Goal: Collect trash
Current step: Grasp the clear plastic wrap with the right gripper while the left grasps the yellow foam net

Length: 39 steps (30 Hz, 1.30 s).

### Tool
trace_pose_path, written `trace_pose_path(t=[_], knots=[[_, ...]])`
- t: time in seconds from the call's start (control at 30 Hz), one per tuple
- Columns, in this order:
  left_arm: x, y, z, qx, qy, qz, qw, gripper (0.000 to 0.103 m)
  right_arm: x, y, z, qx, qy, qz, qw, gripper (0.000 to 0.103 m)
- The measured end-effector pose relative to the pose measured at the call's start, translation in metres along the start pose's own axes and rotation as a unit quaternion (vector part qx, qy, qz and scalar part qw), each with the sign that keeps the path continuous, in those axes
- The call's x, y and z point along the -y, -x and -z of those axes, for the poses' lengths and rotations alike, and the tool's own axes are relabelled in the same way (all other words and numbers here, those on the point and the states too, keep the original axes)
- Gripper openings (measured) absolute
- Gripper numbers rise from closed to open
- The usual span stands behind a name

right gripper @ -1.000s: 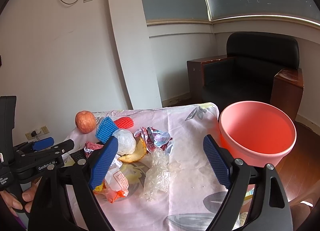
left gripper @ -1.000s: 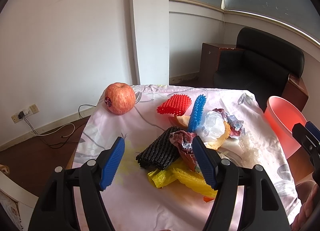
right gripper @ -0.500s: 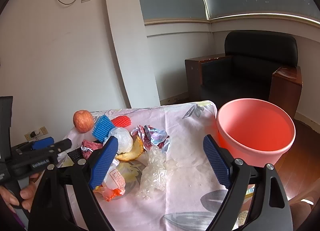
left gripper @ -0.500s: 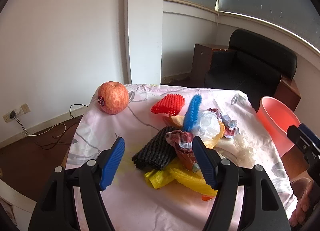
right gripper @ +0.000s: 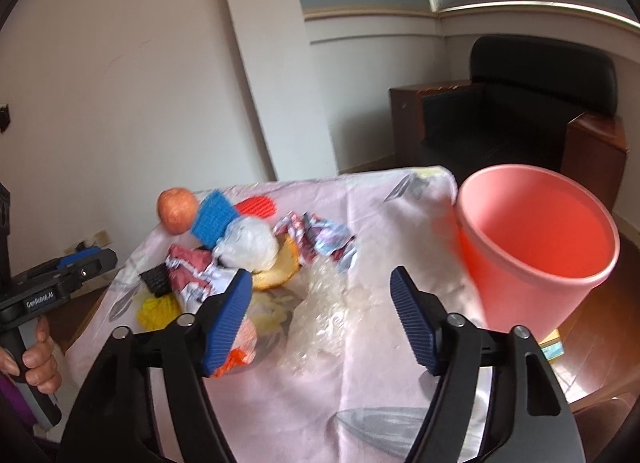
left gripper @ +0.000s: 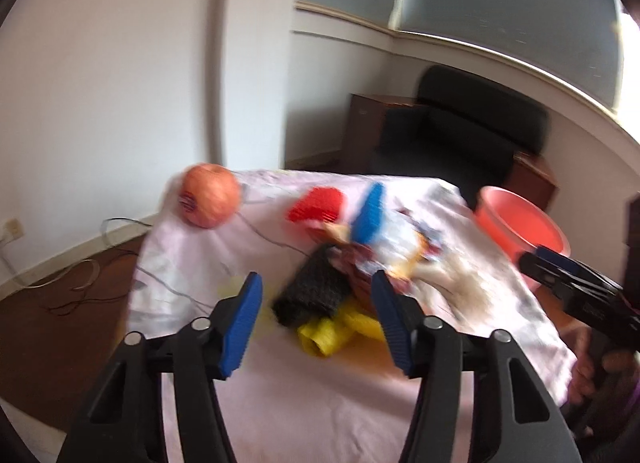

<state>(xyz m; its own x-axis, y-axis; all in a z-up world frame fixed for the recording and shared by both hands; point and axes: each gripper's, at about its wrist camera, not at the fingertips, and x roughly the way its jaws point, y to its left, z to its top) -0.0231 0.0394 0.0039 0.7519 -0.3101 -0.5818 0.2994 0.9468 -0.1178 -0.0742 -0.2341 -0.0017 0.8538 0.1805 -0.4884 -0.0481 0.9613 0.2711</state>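
1. hovering above the near edge of the table (left gripper: 280,403), left gripper (left gripper: 316,319): jaws closing, not yet pressing anything; black foam net (left gripper: 312,287) and yellow foam net (left gripper: 332,333) lie beyond the tips.
2. right gripper (right gripper: 320,315): jaws closing on air, nothing held; clear plastic film (right gripper: 320,315) lies on the cloth under the gap, judged its likely target.
3. trash heap, mid-table, all uncollected: blue foam net (right gripper: 214,219), red foam net (right gripper: 256,207), white plastic wad (right gripper: 248,245), printed wrapper (right gripper: 316,235), fruit peel (right gripper: 280,267), red-white packet (right gripper: 190,271).
4. apple (right gripper: 176,209): whole, far corner, apart from the heap; probably not trash.
5. pink bucket (right gripper: 532,247): just beside the table's right edge, mouth tilted toward the camera, nothing visible inside; placed within reach, judged the trash receiver.
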Motion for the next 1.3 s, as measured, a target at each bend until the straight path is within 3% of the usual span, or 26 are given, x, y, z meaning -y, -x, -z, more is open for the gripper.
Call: trace_pose_path(t=[0.23, 0.7, 0.77, 0.97, 1.13, 1.17, 1.2, 1.3], knots=[[0.025, 0.005, 0.015, -0.002, -0.039, 0.089, 0.9953, 0.054, 0.005, -0.010, 0.008, -0.031, -0.010, -0.013, 0.999, 0.062], [0.077, -0.020, 0.034, -0.006, -0.220, 0.111, 0.9690, 0.054, 0.022, -0.023, 0.013, -0.075, -0.046, -0.011, 0.996, 0.063], [0.079, -0.025, 0.037, -0.008, -0.233, 0.114, 0.9657, 0.045, 0.022, -0.025, 0.013, -0.079, -0.046, -0.012, 0.996, 0.063], [0.073, -0.034, 0.036, -0.025, -0.225, 0.125, 0.9660, 0.017, 0.018, -0.038, 0.012, -0.095, -0.044, -0.021, 0.994, 0.063], [0.069, -0.030, 0.034, -0.018, -0.223, 0.126, 0.9665, 0.009, 0.015, -0.048, 0.014, -0.110, -0.041, -0.018, 0.993, 0.062], [0.068, -0.029, 0.032, -0.016, -0.219, 0.125, 0.9675, 0.009, 0.015, -0.051, 0.014, -0.115, -0.041, -0.017, 0.992, 0.060], [0.066, -0.028, 0.029, -0.014, -0.213, 0.125, 0.9689, 0.008, 0.016, -0.053, 0.014, -0.120, -0.043, -0.020, 0.992, 0.048], [0.059, -0.023, 0.019, -0.009, -0.178, 0.134, 0.9748, 0.008, 0.019, -0.059, 0.015, -0.131, -0.055, -0.037, 0.989, 0.035]])
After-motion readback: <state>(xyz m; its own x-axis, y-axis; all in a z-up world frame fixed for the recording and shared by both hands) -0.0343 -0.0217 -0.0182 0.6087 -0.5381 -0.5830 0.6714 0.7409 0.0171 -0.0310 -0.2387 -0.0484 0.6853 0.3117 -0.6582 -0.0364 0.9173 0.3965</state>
